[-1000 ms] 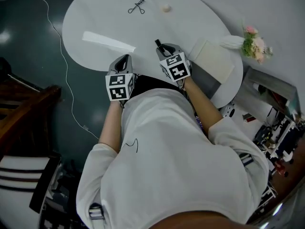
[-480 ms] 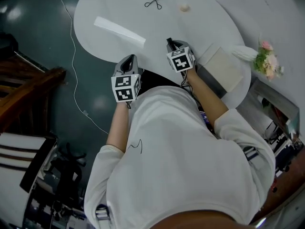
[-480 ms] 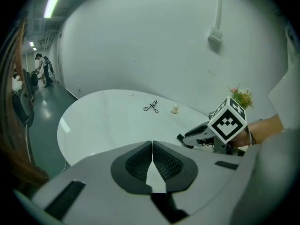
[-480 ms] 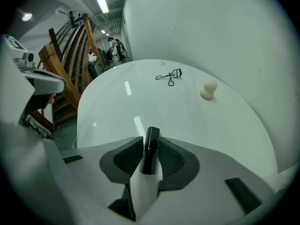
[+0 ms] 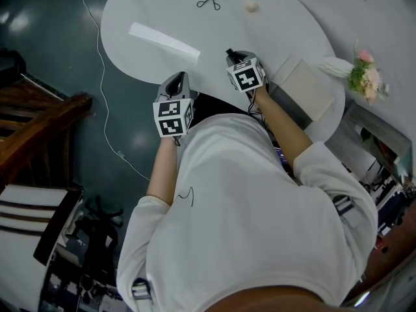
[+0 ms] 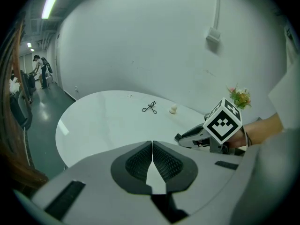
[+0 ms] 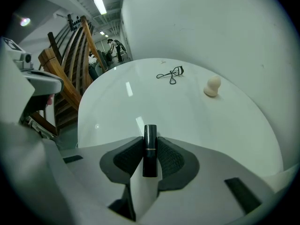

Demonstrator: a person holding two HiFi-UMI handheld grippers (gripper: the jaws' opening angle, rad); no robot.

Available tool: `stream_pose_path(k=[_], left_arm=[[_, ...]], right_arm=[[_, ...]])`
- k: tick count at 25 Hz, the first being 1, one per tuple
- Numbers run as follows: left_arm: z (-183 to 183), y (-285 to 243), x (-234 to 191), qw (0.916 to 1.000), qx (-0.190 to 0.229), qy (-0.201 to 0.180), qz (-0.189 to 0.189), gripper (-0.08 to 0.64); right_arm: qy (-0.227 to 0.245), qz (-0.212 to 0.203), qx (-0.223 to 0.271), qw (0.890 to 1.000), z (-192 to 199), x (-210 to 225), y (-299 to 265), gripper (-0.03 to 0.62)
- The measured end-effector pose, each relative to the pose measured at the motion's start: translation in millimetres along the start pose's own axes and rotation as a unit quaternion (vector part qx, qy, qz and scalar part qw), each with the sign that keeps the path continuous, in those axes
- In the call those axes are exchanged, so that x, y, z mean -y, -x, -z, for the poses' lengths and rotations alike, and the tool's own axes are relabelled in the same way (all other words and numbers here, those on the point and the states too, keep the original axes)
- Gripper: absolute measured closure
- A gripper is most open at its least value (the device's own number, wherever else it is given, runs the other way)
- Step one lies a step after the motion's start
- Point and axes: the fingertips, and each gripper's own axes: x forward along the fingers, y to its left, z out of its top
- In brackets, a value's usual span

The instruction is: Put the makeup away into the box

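Note:
A black lipstick tube (image 7: 150,149) stands upright between the pads of my right gripper (image 7: 150,142), which is shut on it. In the head view that gripper (image 5: 231,54) hangs over the near edge of the white round table (image 5: 162,18). My left gripper (image 5: 177,80) is to its left at the table's rim, its jaws (image 6: 152,146) shut with nothing between them. At the table's right end, just right of my right gripper, lies a flat beige box (image 5: 305,90). An eyelash curler (image 5: 209,0) and a beige makeup sponge (image 5: 251,6) lie at the far side.
A bunch of flowers (image 5: 364,73) lies beyond the box at the table's right end. A thin white cable (image 5: 101,77) runs over the dark floor on the left, near wooden furniture (image 5: 39,122). A wall stands behind the table.
My right gripper has sunk a little toward the table with the lipstick in it. The left gripper has stayed at the table's near edge.

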Motion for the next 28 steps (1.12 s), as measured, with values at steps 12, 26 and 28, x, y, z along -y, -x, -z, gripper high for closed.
stream_pose_path(k=[12,26,28], left_arm=[[-30.0,-20.7,41.1,0.994,0.008,-0.075,0.08,0.538],[-34.7,-26.7,111.6,0.9704,0.005,-0.161,0.18,0.538],[-30.3,-27.3,123.5,0.9657,0.002,-0.171,0.195,0.538]], right_arm=[[-0.083,0.002,0.114,0.99,-31.7,-2.3,60.8,0.5],[-0.204,0.025,0.205,0.957,-14.3,2.7,133.6,0.5],[-0.22,0.037,0.211,0.952,-3.4,5.2,142.4,0.5]])
